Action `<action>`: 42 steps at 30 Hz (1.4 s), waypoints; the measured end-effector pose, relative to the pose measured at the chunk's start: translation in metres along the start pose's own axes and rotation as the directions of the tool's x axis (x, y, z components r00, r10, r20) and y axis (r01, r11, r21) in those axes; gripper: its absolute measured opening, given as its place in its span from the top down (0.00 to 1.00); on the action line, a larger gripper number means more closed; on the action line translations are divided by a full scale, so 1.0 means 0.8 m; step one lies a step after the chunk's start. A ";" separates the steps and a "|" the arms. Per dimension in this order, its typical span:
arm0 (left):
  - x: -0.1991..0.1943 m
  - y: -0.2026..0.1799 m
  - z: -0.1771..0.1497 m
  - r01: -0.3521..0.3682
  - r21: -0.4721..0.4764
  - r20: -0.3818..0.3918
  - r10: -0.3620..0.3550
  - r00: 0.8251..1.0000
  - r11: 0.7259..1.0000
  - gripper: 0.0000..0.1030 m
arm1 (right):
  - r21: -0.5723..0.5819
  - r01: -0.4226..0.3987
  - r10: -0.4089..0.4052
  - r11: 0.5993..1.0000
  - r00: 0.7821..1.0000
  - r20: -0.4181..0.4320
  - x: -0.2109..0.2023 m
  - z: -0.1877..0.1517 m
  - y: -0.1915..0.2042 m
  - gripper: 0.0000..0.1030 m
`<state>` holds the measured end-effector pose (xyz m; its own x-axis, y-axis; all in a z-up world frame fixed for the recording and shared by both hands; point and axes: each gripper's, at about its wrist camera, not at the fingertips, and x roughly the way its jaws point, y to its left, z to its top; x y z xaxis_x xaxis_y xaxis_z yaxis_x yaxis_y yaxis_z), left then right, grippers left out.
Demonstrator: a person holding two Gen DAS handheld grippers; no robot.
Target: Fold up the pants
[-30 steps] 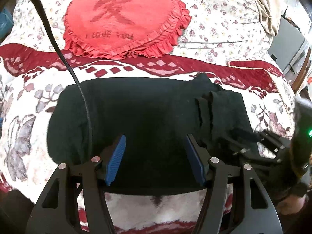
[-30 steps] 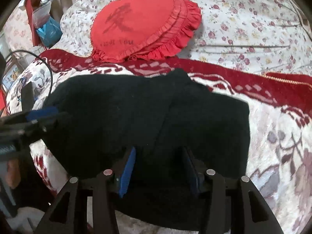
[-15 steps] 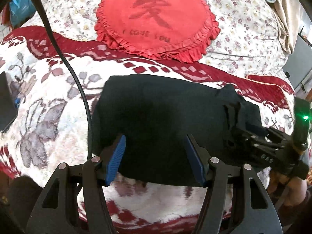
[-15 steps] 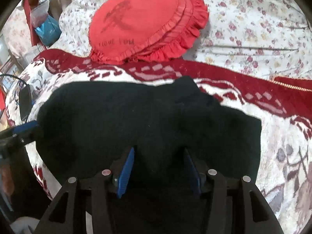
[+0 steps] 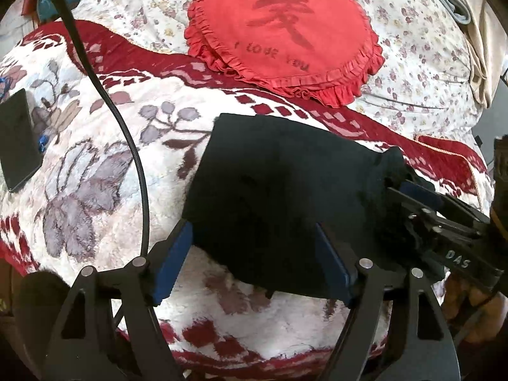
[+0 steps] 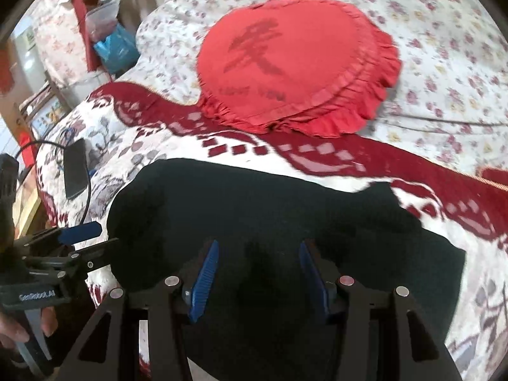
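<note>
A bed carries a plush white blanket with red border and grey flower print, and beyond it a floral-print cream sheet. On the sheet rests a red heart-shaped ruffled cushion. A black phone-like slab lies at the blanket's left edge, and a black cable crosses in front of it. The folded black pants lie flat mid-blanket. The left gripper is spread wide at their left near corner; the right gripper hangs spread over the cloth, pinching nothing.
</note>
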<state>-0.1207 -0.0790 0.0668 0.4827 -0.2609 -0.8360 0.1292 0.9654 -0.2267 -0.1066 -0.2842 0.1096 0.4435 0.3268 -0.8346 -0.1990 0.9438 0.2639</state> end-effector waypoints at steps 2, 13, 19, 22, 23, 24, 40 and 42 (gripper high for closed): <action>-0.001 0.001 -0.001 -0.001 -0.003 0.000 0.001 1.000 1.000 0.24 | -0.016 -0.007 0.006 1.000 1.000 -0.014 0.011 0.006 0.008 0.50; -0.010 0.032 -0.017 0.024 -0.085 -0.025 -0.026 0.999 0.996 0.24 | -0.086 -0.068 0.065 0.994 0.997 -0.037 0.050 0.042 0.051 0.37; -0.002 0.051 -0.033 0.051 -0.195 -0.050 -0.062 0.997 0.980 0.23 | -0.094 -0.086 0.082 0.992 0.996 -0.046 0.068 0.062 0.059 0.36; 0.006 0.050 -0.034 0.057 -0.216 -0.060 -0.071 0.996 0.975 0.23 | -0.091 -0.100 0.096 0.991 0.994 -0.050 0.079 0.074 0.058 0.32; 0.010 0.049 -0.033 0.060 -0.219 -0.063 -0.076 0.995 0.974 0.23 | -0.085 -0.102 0.098 0.991 0.994 -0.054 0.084 0.076 0.057 0.32; 0.014 0.048 -0.032 0.062 -0.220 -0.065 -0.078 0.995 0.974 0.23 | -0.074 -0.103 0.099 0.992 0.993 -0.060 0.091 0.079 0.056 0.32; -0.015 0.010 0.004 0.159 -0.131 0.224 -0.127 0.966 0.979 0.72 | 0.136 -0.156 0.152 0.978 0.988 0.041 0.048 0.100 -0.008 0.23; -0.029 -0.013 0.004 0.183 -0.040 0.269 -0.166 0.949 0.982 0.78 | 0.166 -0.173 0.162 0.971 0.984 0.075 0.023 0.105 -0.019 0.23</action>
<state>-0.1305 -0.0830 0.0901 0.6695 -0.4071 -0.6214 0.1808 0.9006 -0.3952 -0.0217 -0.2883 0.1309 0.4699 0.4784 -0.7418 -0.1245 0.8679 0.4808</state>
